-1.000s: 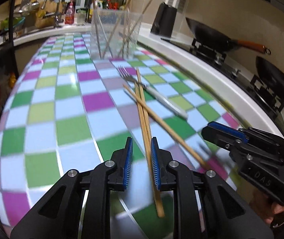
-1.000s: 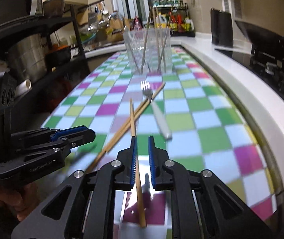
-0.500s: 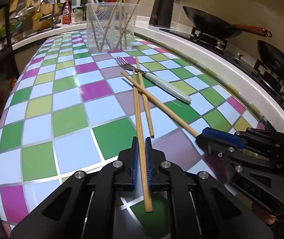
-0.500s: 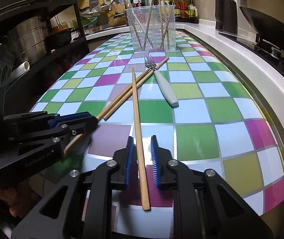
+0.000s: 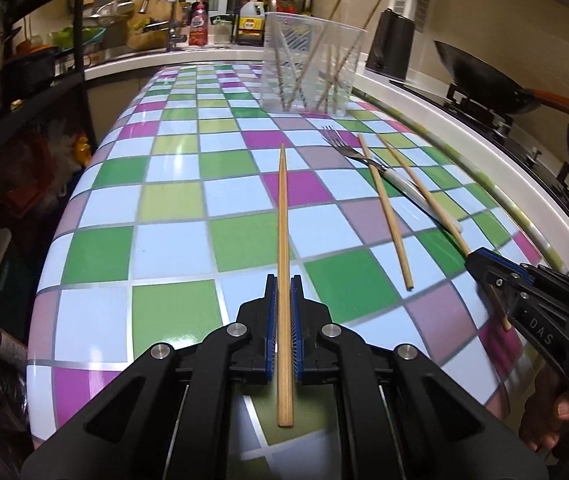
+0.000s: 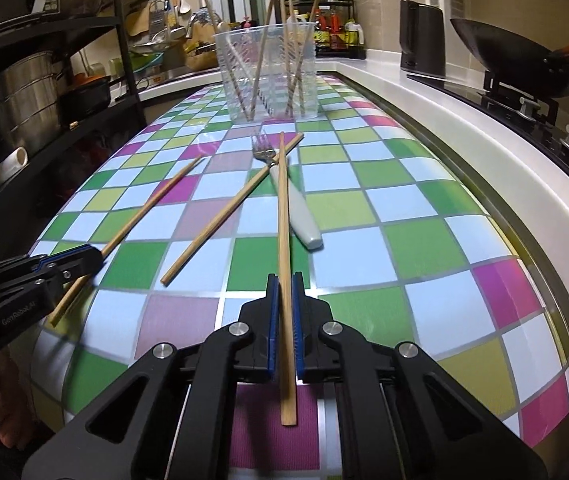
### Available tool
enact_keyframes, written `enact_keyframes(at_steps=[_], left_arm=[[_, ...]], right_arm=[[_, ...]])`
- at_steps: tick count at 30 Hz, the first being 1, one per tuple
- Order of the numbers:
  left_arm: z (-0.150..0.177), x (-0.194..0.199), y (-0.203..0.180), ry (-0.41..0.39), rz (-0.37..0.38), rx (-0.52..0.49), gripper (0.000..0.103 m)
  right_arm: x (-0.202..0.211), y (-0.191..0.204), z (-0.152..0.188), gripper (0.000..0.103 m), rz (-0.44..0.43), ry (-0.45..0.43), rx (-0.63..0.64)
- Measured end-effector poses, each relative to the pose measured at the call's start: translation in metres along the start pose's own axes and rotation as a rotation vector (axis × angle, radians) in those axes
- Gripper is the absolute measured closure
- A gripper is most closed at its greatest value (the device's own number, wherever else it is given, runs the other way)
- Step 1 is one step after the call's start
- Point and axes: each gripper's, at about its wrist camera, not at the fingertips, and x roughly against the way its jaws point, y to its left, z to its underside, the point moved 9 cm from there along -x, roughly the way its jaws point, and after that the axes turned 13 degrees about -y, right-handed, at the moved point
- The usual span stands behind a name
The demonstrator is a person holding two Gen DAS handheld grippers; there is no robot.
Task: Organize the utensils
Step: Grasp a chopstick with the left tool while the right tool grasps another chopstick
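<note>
Clamping a wooden chopstick, the left gripper point(image 5: 283, 292) has its blue-padded jaws pressed on both sides of the left chopstick point(image 5: 282, 216), which runs straight ahead from between them over the checkered tabletop point(image 5: 172, 200), its butt end sticking back past the pads. Ahead and to the right of these jaws, a loose chopstick point(image 5: 384, 210) lies on the tabletop, crossing the neck of a fork point(image 5: 368, 162) with a pale handle. Far ahead stands a clear plastic cup point(image 5: 312, 68) with several chopsticks leaning inside.

Further right, the right gripper point(image 6: 285, 292) is likewise closed on a stick: the right chopstick point(image 6: 282, 208) reaches forward from between its jaws, passing over the fork's handle, though whether it touches cannot be told. From this view the loose chopstick lies ahead and left of the jaws, angled across the fork, with the cup directly beyond. A black wok point(image 6: 516, 64) sits on the stove off to the right.
</note>
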Motion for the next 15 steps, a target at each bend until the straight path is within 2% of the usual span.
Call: enact_keyframes(at_steps=[5, 10, 15], left_arm=[[-0.002, -0.004, 0.001, 0.011, 0.008, 0.005, 0.095], [0.006, 0.008, 0.004, -0.032, 0.016, -0.014, 0.095], [0.013, 0.023, 0.002, -0.074, 0.024, -0.06, 0.085]], right_arm=[[-0.003, -0.006, -0.002, 0.093, 0.023, -0.001, -0.041], [0.008, -0.006, 0.005, 0.092, 0.018, -0.032, -0.026], [0.022, -0.006, 0.011, 0.085, 0.019, -0.069, 0.01]])
